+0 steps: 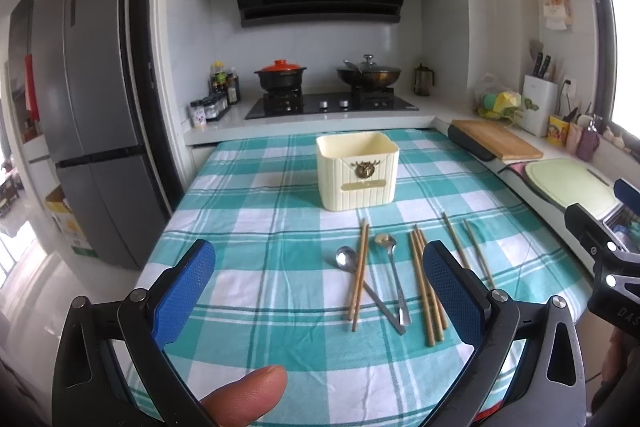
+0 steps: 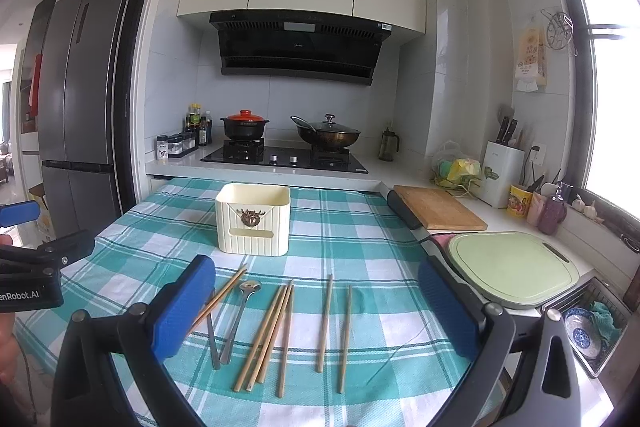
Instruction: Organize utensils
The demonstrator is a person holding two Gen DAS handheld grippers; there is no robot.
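Both grippers hover above the near edge of the worktop [image 1: 256, 187], level, pointing toward the stove. Left gripper [image 1: 320, 291] spread wide, blue pads empty; a thumb [image 1: 248, 393] shows at the bottom of its view. Right gripper [image 2: 316, 301] also spread wide, nothing between the pads.

Worktop carries a teal-and-white checked cloth [image 2: 352, 227]. Cream utensil box [image 1: 357, 171] stands upright near the far edge, centre, open top; inside not visible. Between box and near edge lie the utensils, all flat on the cloth: a bundle of chopsticks [image 2: 270, 335] in the middle, one pair [image 1: 360, 273] to its left crossing over a spoon [image 1: 347, 259], a second spoon [image 1: 390, 255] between pair and bundle, and two separate chopsticks [image 2: 334, 327] toward the right edge. Nothing blocks the way down to them.

Off the right edge: wooden cutting board [image 2: 438, 209], green cutting board [image 2: 512, 267].

Left wrist view catches the right gripper at its right border. Right wrist view alone shows a dish rack [image 2: 592, 323] with a bowl, and the left gripper at its left border.
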